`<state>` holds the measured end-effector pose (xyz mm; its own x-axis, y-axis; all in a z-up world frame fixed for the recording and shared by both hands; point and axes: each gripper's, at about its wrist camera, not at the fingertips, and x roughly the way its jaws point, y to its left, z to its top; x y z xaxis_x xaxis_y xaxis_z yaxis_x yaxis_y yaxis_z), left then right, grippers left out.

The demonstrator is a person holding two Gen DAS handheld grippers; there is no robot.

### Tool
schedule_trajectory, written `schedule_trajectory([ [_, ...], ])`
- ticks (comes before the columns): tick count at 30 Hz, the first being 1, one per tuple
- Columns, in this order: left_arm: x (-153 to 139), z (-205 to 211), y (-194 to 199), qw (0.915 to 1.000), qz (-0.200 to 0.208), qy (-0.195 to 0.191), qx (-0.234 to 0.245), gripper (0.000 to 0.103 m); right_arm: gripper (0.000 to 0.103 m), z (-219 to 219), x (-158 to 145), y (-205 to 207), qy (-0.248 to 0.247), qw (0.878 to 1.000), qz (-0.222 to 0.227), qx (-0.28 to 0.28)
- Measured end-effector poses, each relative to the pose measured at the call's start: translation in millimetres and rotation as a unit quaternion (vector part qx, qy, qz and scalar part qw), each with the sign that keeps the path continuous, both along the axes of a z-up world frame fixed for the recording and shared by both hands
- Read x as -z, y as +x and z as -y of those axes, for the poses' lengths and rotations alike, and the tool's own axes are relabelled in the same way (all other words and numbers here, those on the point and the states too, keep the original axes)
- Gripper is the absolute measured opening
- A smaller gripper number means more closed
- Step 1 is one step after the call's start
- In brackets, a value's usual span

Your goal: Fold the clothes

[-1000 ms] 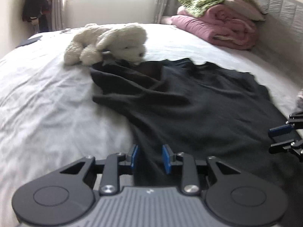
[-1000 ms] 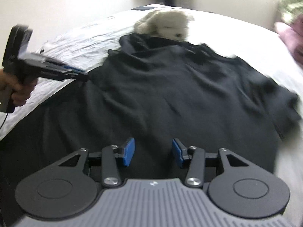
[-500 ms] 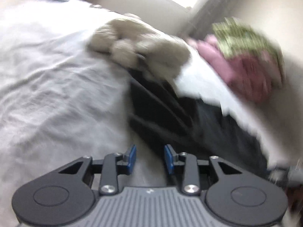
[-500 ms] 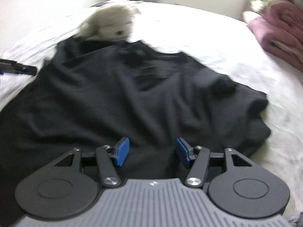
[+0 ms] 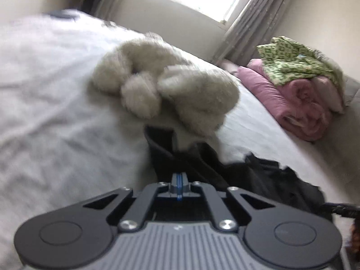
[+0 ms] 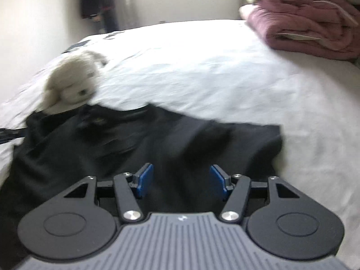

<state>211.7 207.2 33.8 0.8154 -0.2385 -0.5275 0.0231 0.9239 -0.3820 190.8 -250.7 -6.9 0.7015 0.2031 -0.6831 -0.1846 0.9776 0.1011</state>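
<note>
since a moment ago the left gripper has closed, fingers pressed together at the black shirt by its sleeve; whether cloth is pinched i cannot tell. right gripper hovers, fingers spread. best lift gently, clear of the plush toy.

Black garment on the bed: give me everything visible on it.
The black garment is soft, matte dark fabric, spread out but rumpled on the white bedsheet, not yet folded. One sleeve-like corner sticks out to the right in the right wrist view. Its far edge lies under or against the plush toy. The left hand-held gripper is shut at its near edge; whether it pinches cloth is hidden. The right hand-held gripper hovers open above it.
</note>
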Motion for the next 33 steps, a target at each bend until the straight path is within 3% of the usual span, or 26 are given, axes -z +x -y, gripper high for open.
schedule_trajectory([
  [4, -10, -23, 1, 0.9988, 0.017, 0.010, -0.044, 0.000, 0.057, 18, 1, 20, -0.011, 0.999, 0.011, 0.046],
  [8, -12, -38, 4, 0.9984, 0.019, -0.003, -0.053, 0.002, 0.057, 37, 2, 37, -0.015, 0.995, 0.025, 0.092],
  [9, -13, -41, 6, 0.9987, 0.020, -0.016, -0.044, 0.011, 0.057, 44, 0, 36, -0.006, 0.994, 0.031, 0.103],
  [10, -15, -41, 9, 0.9988, 0.020, -0.020, -0.039, 0.031, 0.057, 50, -2, 36, -0.001, 0.993, 0.034, 0.111],
  [12, -19, -35, 15, 0.9994, 0.025, -0.011, -0.023, 0.052, 0.057, 57, -5, 40, -0.005, 0.993, 0.034, 0.114],
  [17, -22, -12, 38, 0.9995, 0.018, 0.019, 0.020, 0.057, 0.059, 65, -11, 54, -0.015, 0.994, 0.025, 0.103],
  [20, -15, 0, 46, 0.9986, 0.004, 0.049, 0.021, 0.055, 0.059, 61, -3, 65, -0.024, 0.995, 0.010, 0.093],
  [21, -13, 4, 49, 0.9980, -0.001, 0.059, 0.021, 0.049, 0.059, 60, 1, 68, -0.031, 0.995, 0.007, 0.089],
  [22, -10, 7, 51, 0.9974, -0.008, 0.067, 0.023, 0.019, 0.056, 58, 5, 71, -0.038, 0.996, 0.004, 0.085],
  [23, -7, 9, 53, 0.9968, -0.016, 0.074, 0.026, 0.003, 0.052, 56, 9, 74, -0.045, 0.996, 0.001, 0.081],
  [24, -4, 12, 54, 0.9955, -0.021, 0.088, 0.029, 0.004, 0.036, 55, 14, 77, -0.052, 0.996, -0.003, 0.077],
  [25, -4, 14, 52, 0.9940, -0.016, 0.103, 0.032, 0.004, 0.012, 53, 15, 78, -0.059, 0.996, 0.000, 0.072],
  [26, -6, 14, 49, 0.9935, -0.005, 0.110, 0.029, 0.004, 0.006, 51, 14, 75, -0.059, 0.996, 0.005, 0.068],
  [31, -26, -2, 41, 0.9955, 0.043, 0.083, -0.010, 0.004, 0.006, 49, -8, 55, -0.106, 0.987, 0.059, 0.103],
  [33, -32, -2, 42, 0.9945, 0.053, 0.087, -0.022, 0.004, 0.006, 58, -16, 50, -0.095, 0.984, 0.073, 0.130],
])
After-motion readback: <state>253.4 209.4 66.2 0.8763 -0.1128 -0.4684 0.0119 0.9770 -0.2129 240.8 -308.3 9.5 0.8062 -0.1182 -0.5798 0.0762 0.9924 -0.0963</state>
